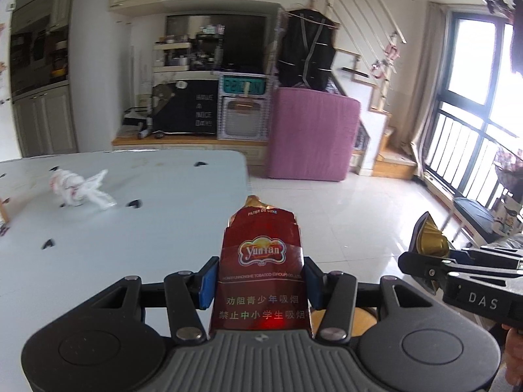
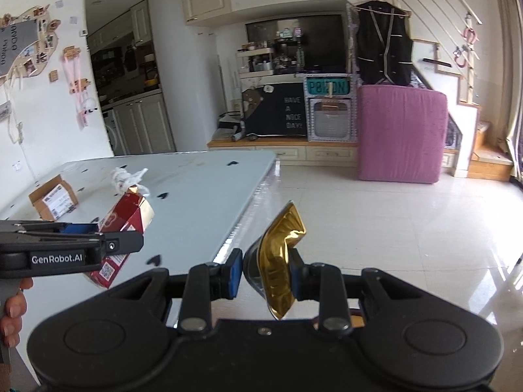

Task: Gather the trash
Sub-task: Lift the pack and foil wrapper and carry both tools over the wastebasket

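- Left wrist view: nearest the camera, the left gripper (image 1: 260,281) is clamped on a red cigarette pack (image 1: 261,261), one blue pad on each side face. The pack stands upright between the pads, its torn top pointing away from the camera.
- Left wrist view: the pack is held in the air at the near right edge of the pale table (image 1: 137,228), partly over the tiled floor (image 1: 343,215). Judgement: maintain pad pressure during transport; the soft carton can crush or slide.
- Left wrist view: a crumpled white tissue (image 1: 80,187) lies on the table, well apart from the pack. Judgement: it remains to be collected.
- Left wrist view: the right gripper (image 1: 428,254) enters from the right edge with a gold item in it.
- Right wrist view: nearest the camera, the right gripper (image 2: 266,272) is clenched on a gold foil wrapper (image 2: 281,261), which bulges above and below the pads. Judgement: foil is thin and slippery; avoid fast swings.
- Right wrist view: the wrapper hangs over the floor, just beside the table edge.
- Right wrist view: a small cardboard box (image 2: 54,201) sits on the table's far left. No bin is visible in either view; locate one before releasing either item.
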`<state>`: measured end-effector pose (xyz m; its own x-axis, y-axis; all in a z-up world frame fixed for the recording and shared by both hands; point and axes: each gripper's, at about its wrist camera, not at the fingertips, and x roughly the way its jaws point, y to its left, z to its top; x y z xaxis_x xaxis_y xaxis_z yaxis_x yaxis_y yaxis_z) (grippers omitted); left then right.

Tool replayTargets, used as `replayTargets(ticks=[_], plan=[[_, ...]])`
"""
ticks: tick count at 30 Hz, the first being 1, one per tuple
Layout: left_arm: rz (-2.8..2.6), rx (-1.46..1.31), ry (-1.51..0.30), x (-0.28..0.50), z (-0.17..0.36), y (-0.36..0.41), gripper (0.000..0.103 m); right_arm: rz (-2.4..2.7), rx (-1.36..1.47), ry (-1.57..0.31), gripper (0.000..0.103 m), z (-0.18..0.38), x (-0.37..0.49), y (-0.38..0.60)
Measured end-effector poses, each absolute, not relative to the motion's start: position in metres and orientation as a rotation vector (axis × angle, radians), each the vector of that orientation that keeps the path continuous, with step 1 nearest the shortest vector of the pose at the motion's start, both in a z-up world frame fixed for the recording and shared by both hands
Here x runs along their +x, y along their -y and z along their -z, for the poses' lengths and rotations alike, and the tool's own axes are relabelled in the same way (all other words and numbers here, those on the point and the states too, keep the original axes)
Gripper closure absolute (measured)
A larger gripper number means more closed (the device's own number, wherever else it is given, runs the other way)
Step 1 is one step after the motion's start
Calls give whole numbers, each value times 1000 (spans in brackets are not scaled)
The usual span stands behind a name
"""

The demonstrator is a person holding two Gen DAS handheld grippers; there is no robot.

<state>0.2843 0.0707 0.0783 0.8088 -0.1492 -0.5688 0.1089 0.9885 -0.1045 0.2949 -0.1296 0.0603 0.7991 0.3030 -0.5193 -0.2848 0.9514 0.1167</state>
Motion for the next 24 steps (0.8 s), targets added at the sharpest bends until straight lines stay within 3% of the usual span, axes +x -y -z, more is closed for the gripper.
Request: replayTargets(ticks=[12,24], plan=[[258,-25,-682,319,-47,7,50,-203,69,-591,73,-34,303,204],[352,-17,-881,368,29,71,50,-98,127,-695,73,25,319,271]])
